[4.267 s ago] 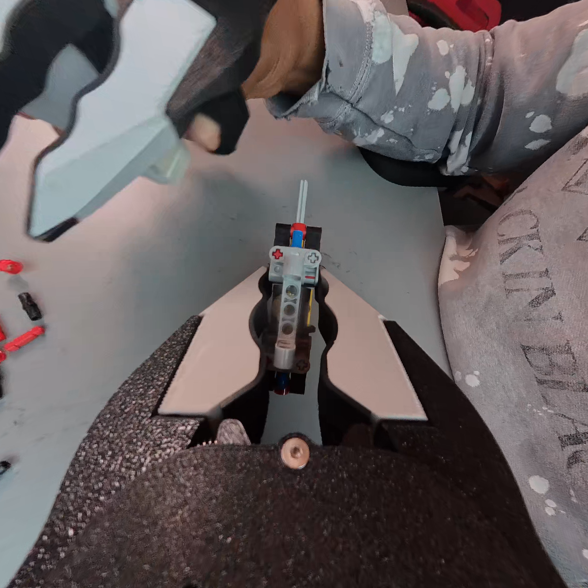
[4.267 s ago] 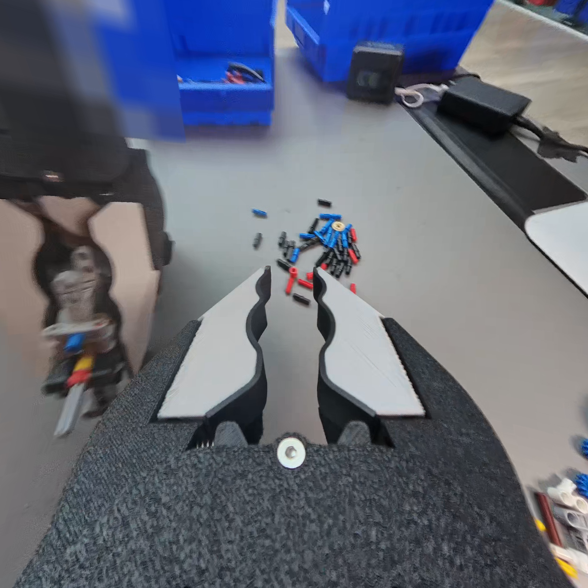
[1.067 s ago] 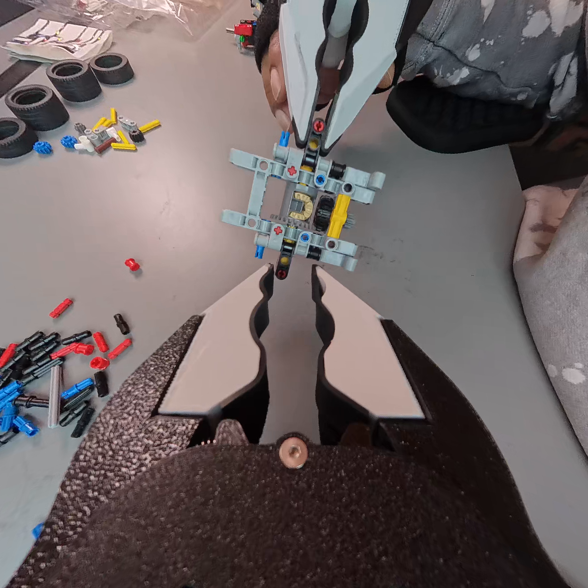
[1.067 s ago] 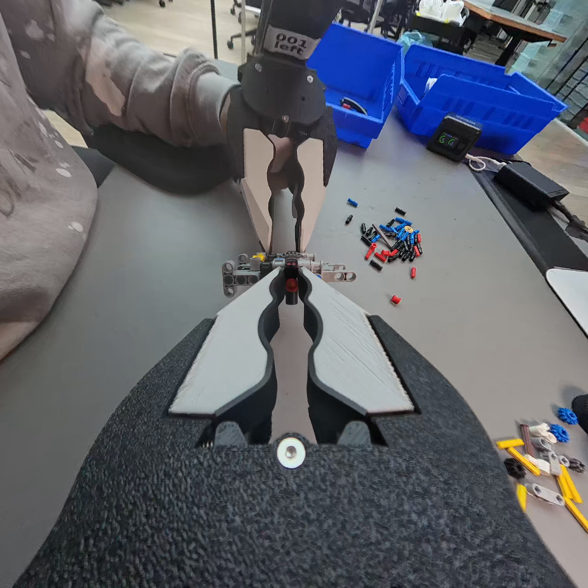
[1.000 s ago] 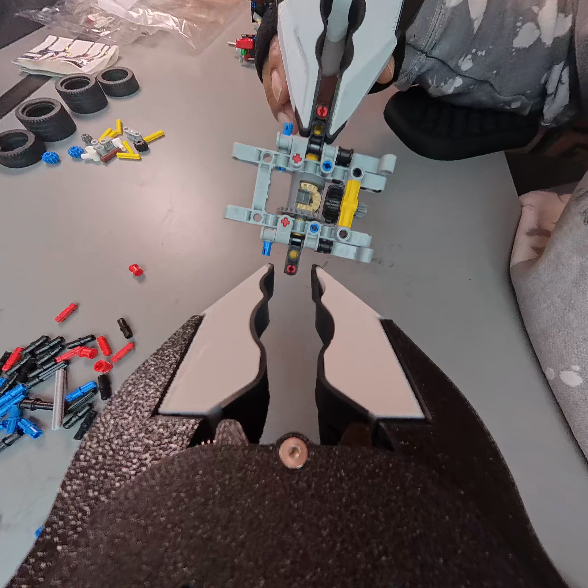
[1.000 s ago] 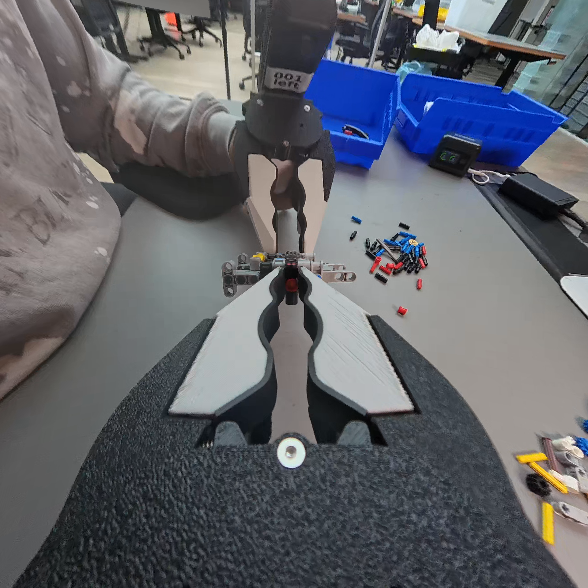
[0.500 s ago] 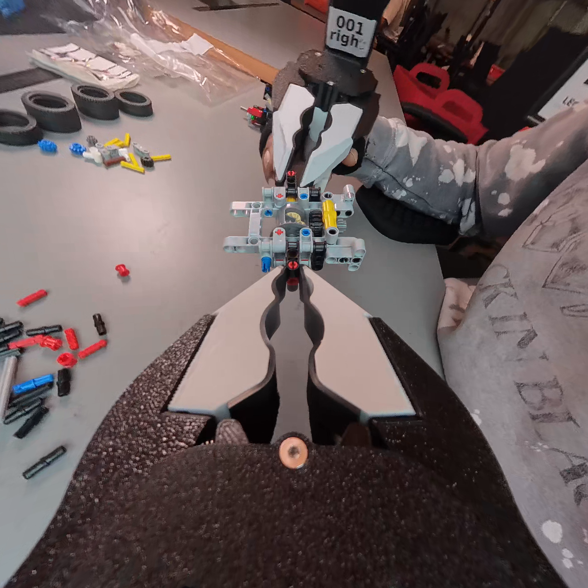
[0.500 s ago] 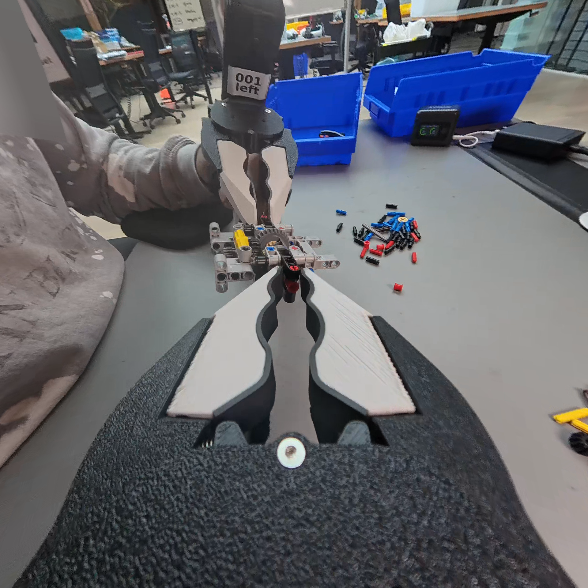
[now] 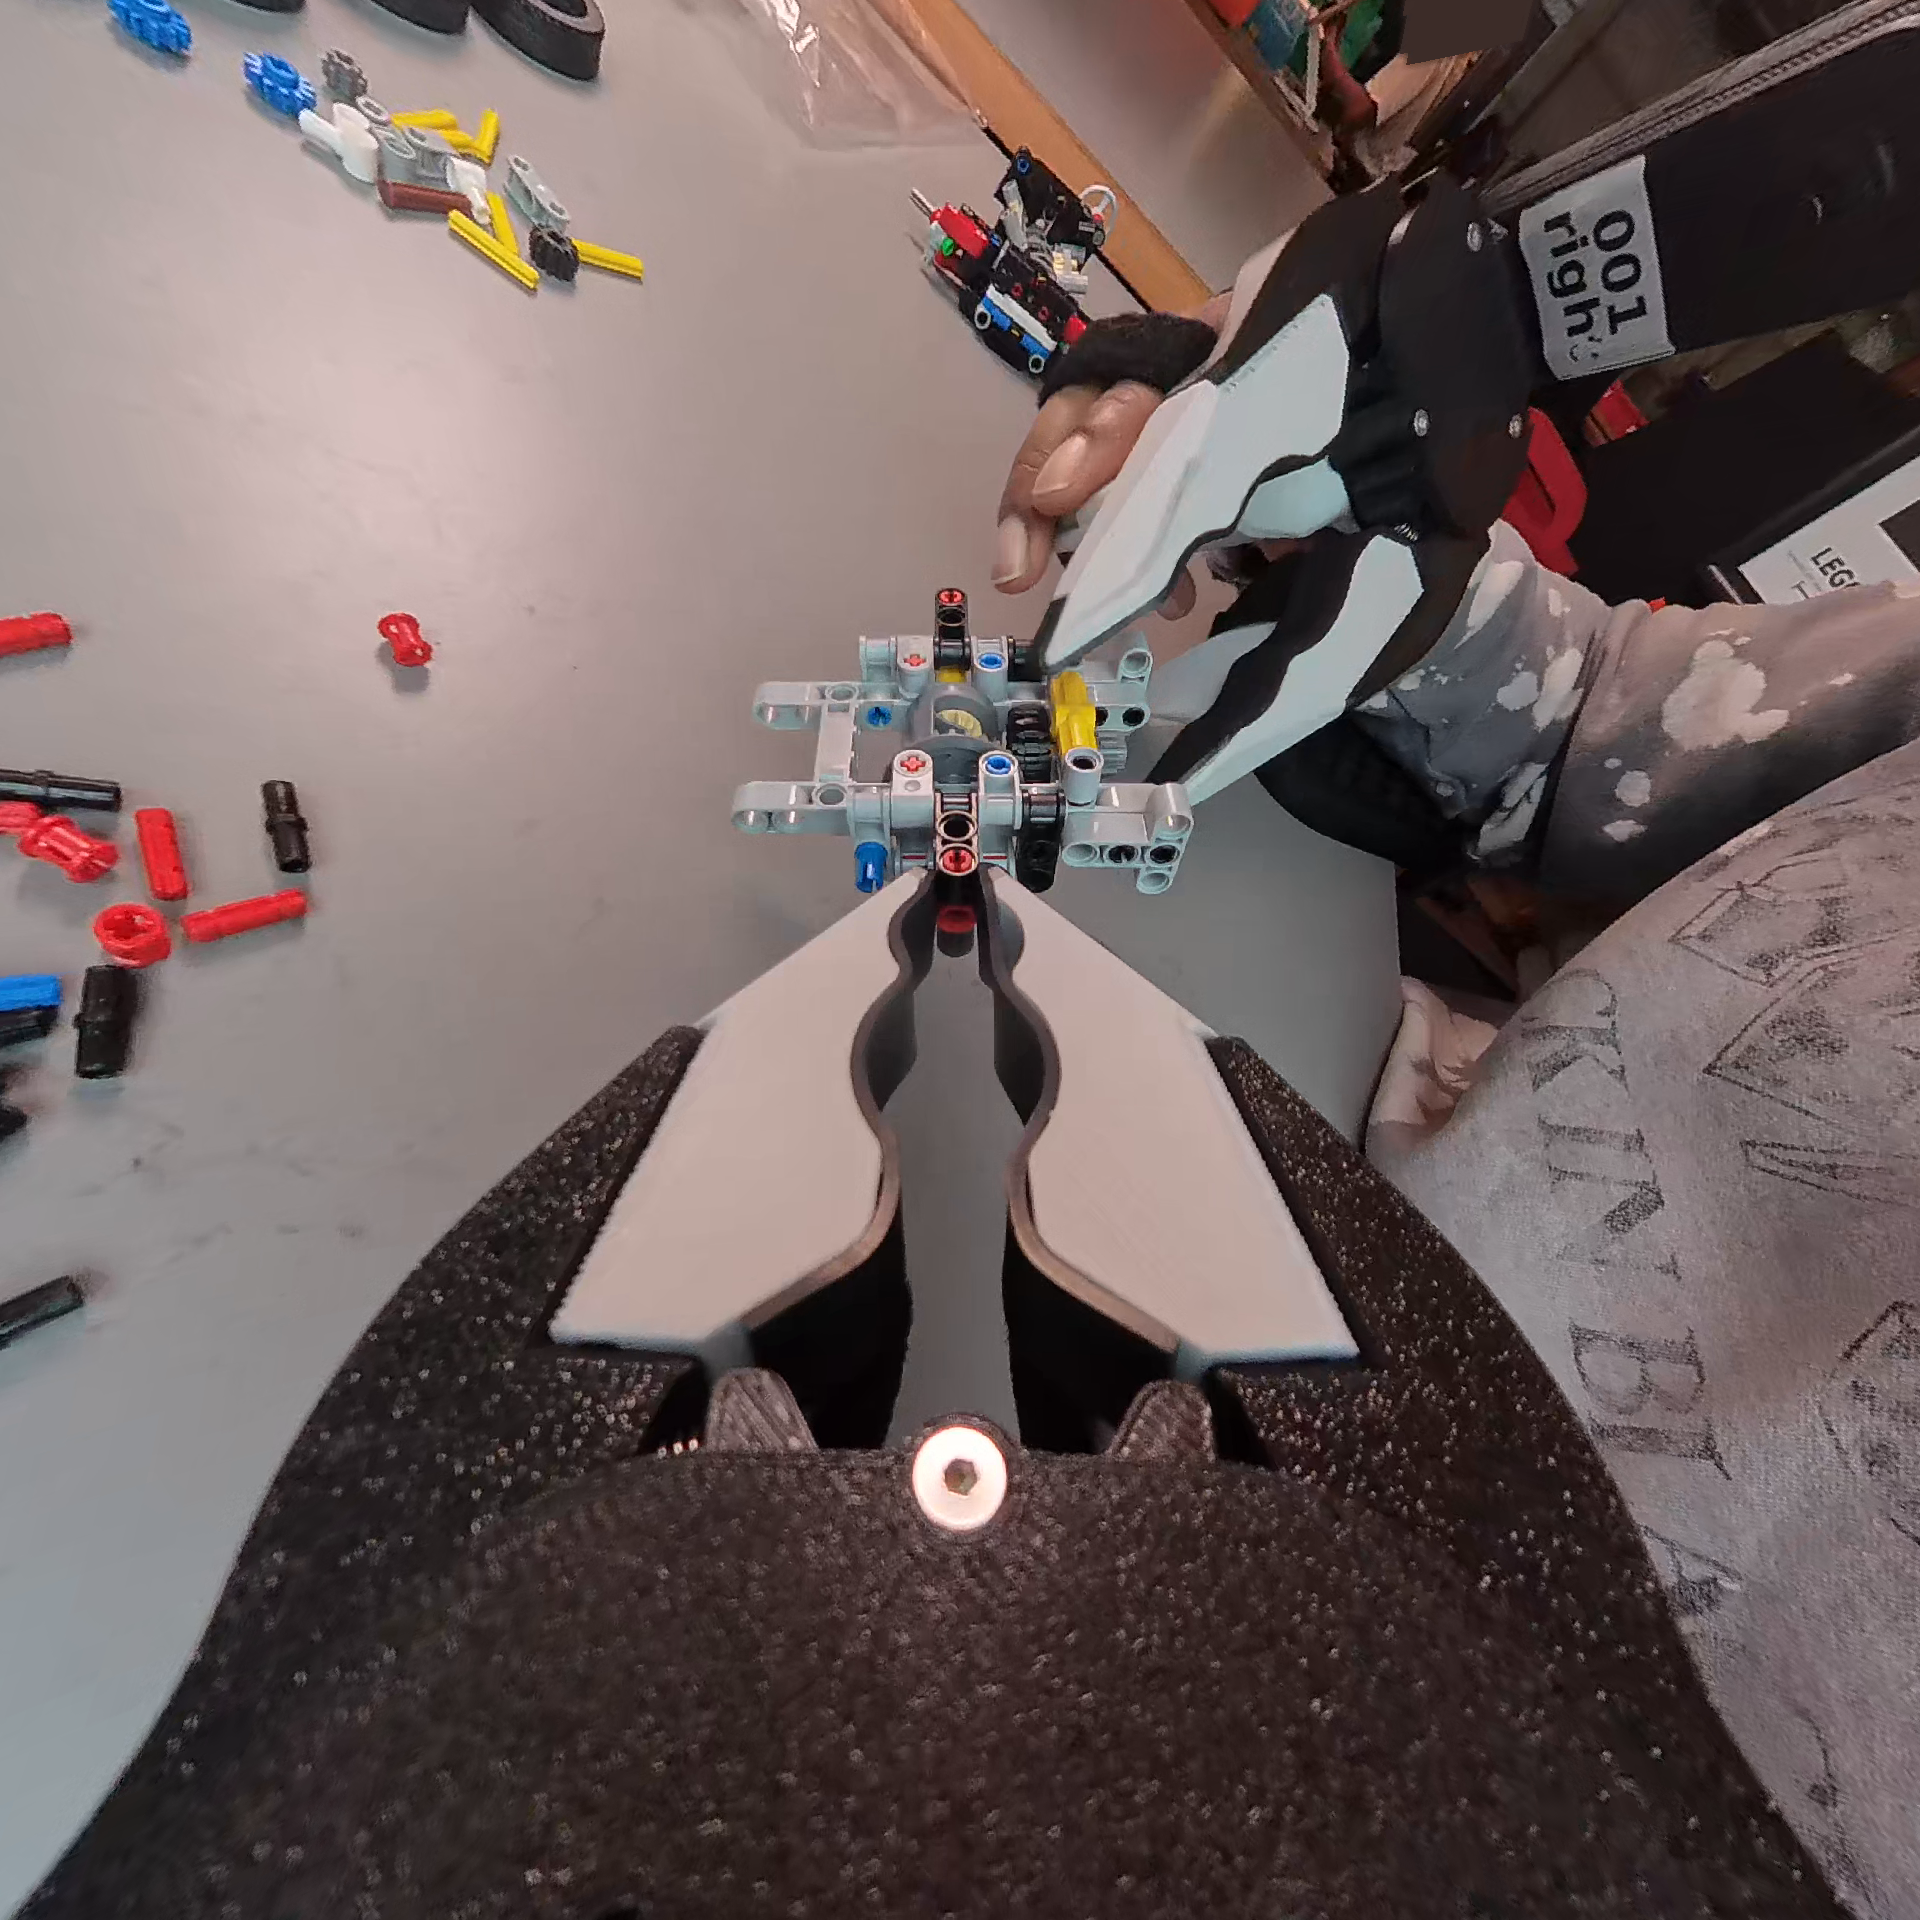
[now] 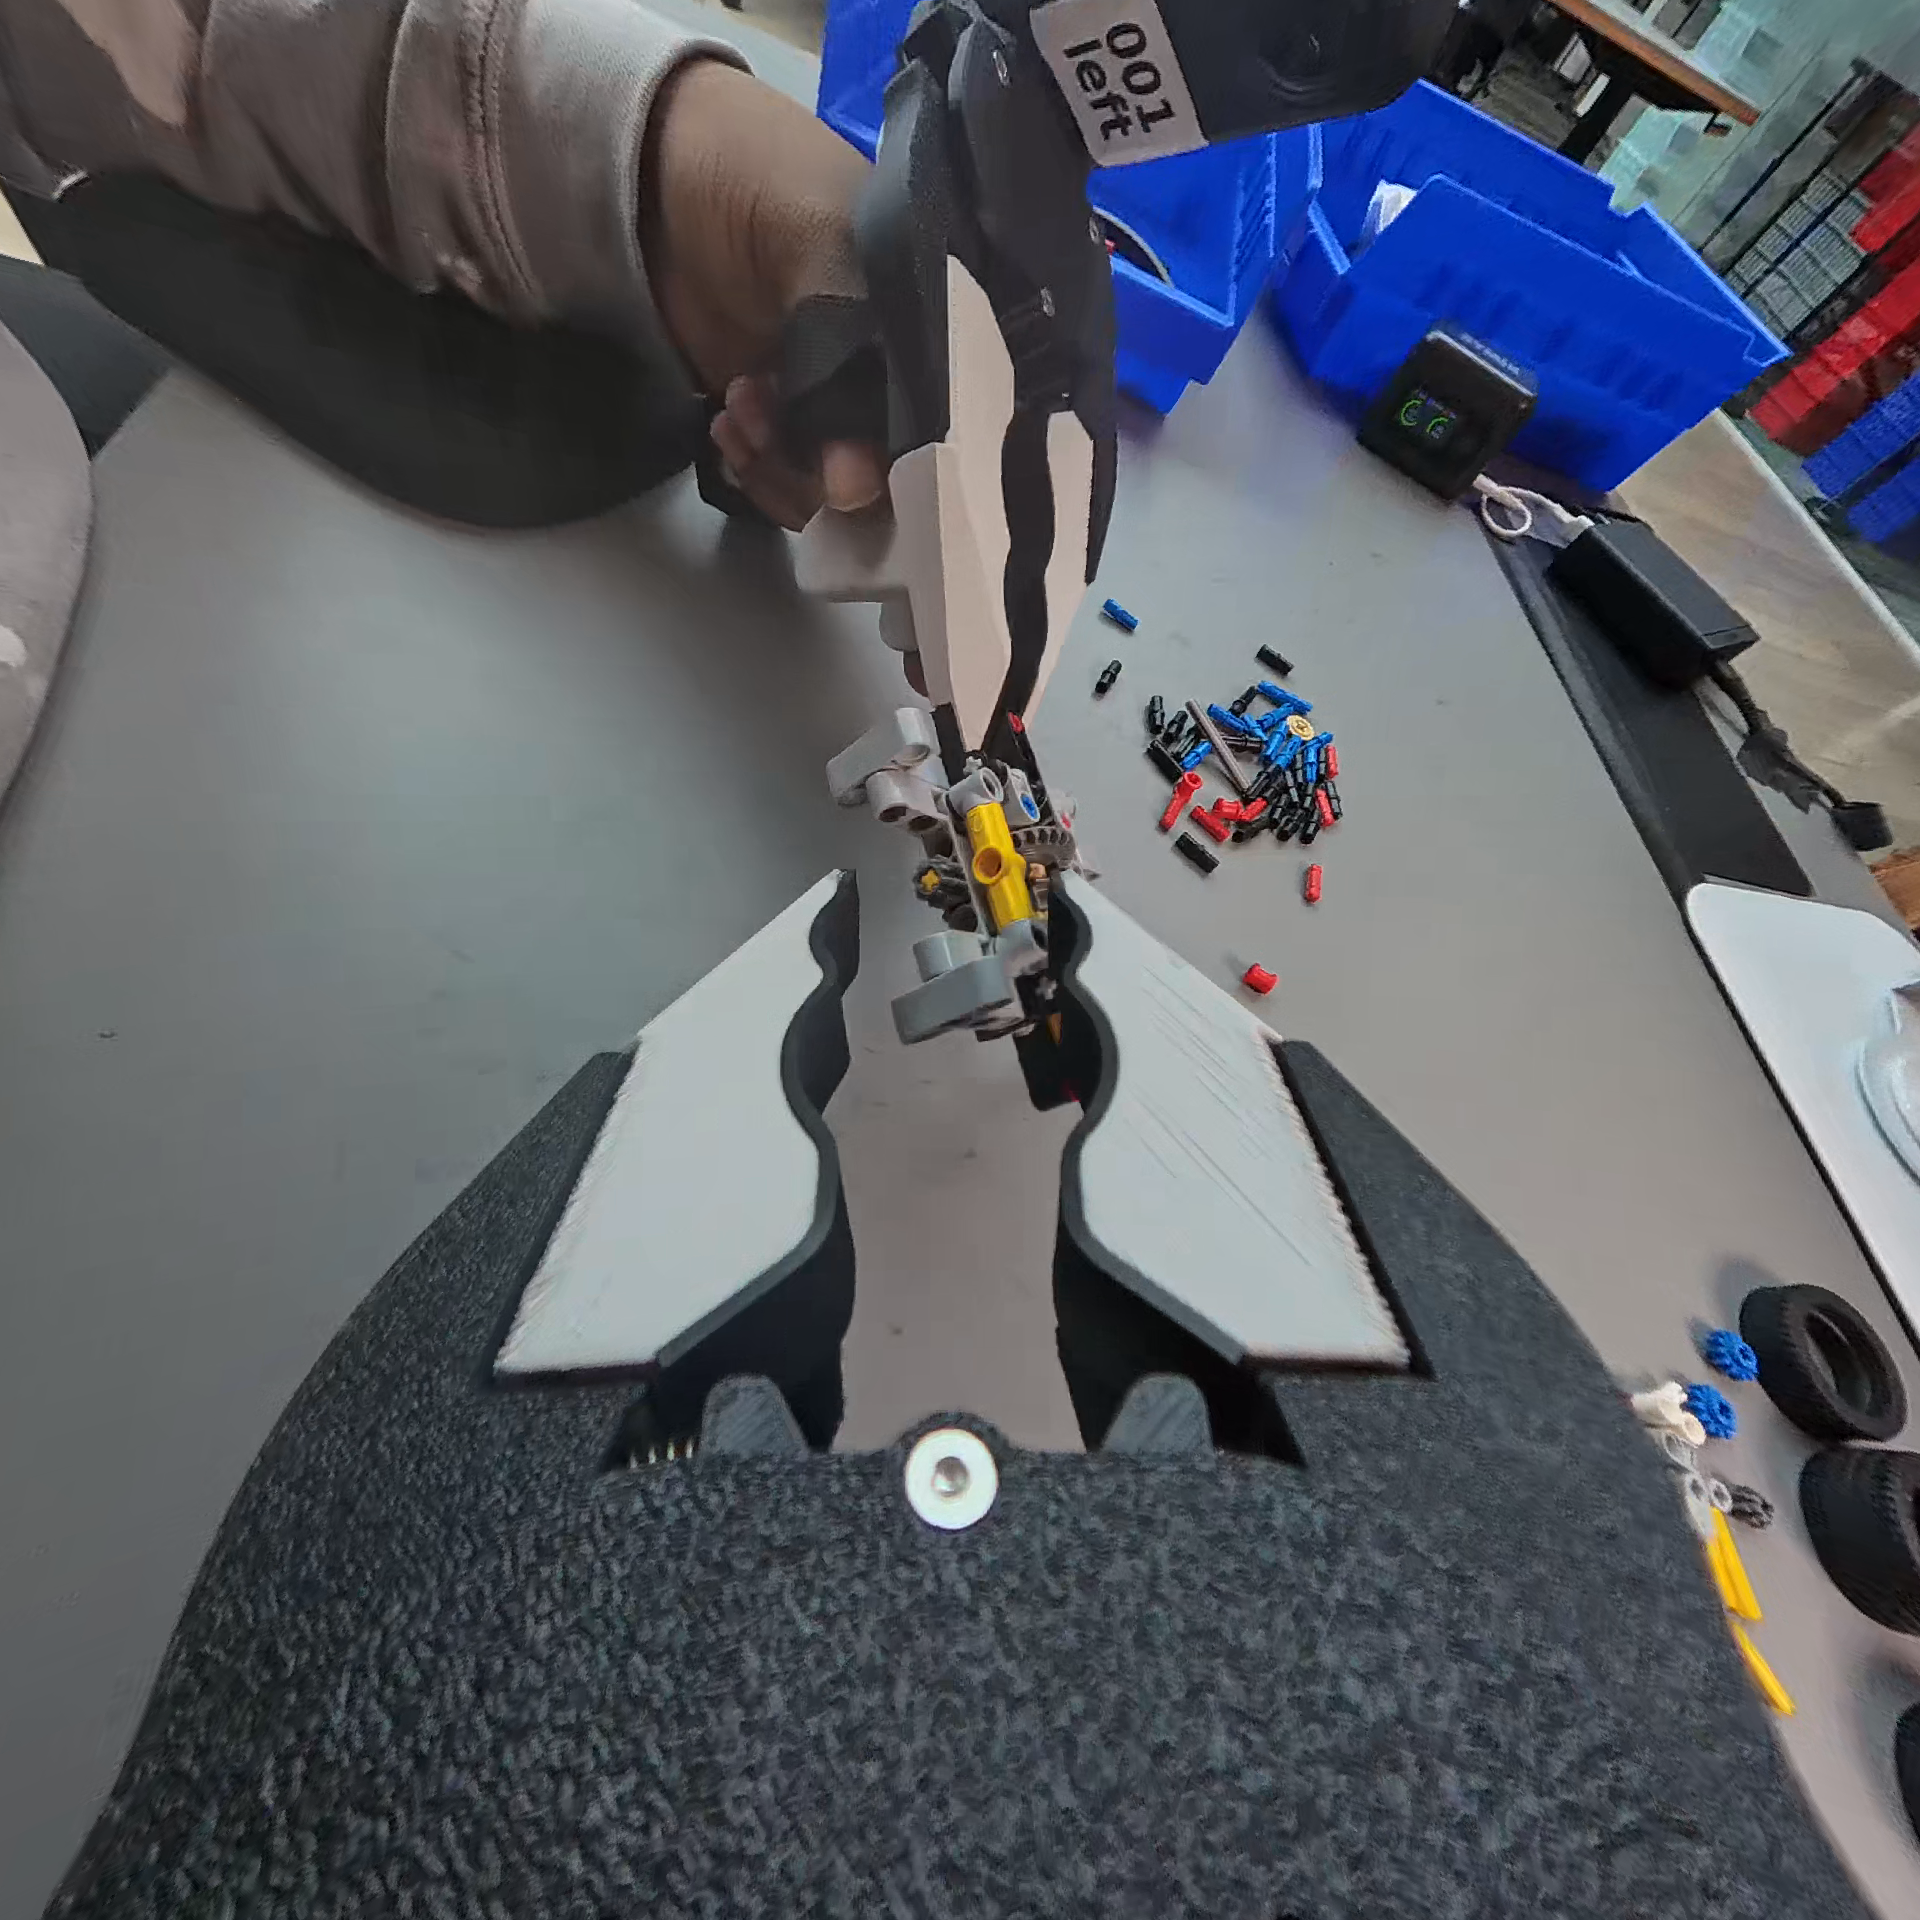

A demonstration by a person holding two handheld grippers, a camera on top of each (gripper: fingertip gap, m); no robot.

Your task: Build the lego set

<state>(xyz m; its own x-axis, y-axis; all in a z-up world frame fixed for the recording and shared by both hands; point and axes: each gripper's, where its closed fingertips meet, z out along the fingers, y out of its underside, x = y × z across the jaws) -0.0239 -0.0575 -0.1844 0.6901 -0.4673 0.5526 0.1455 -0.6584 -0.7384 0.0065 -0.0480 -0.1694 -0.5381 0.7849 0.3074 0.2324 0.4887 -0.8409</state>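
Note:
A grey Technic frame assembly (image 9: 956, 758) with a yellow connector, gears and blue and red pins hangs above the grey table. My left gripper (image 9: 954, 904) is shut on the black connector with a red pin at the frame's near end. In the right wrist view the left gripper (image 10: 982, 717) comes down from above and holds the assembly (image 10: 977, 894) edge-on. My right gripper (image 10: 951, 899) is open, with its jaws wide on either side of the frame's yellow end. In the left wrist view the right gripper (image 9: 1107, 717) straddles the frame's right end.
Loose red, black and blue pins lie in a pile (image 10: 1247, 769), also at the left (image 9: 125, 883). A lone red bush (image 10: 1259, 977) lies nearby. Tyres (image 10: 1818, 1361), yellow and grey parts (image 9: 468, 187), a small built model (image 9: 1018, 260) and blue bins (image 10: 1507, 260) ring the table. A person's clothed body (image 9: 1662, 1143) is at the right. Some 4 centimetres of space lies between my two pairs of fingers. Left tips and right tips are each some 12 centimetres from the lone red bush (image 10: 1259, 977). Look for it in the left wrist view (image 9: 400, 640) too.
My right gripper has let go of the frame's far end, opened and swung round to its yellow side. My left gripper stays shut on the near connector and now carries the frame alone.

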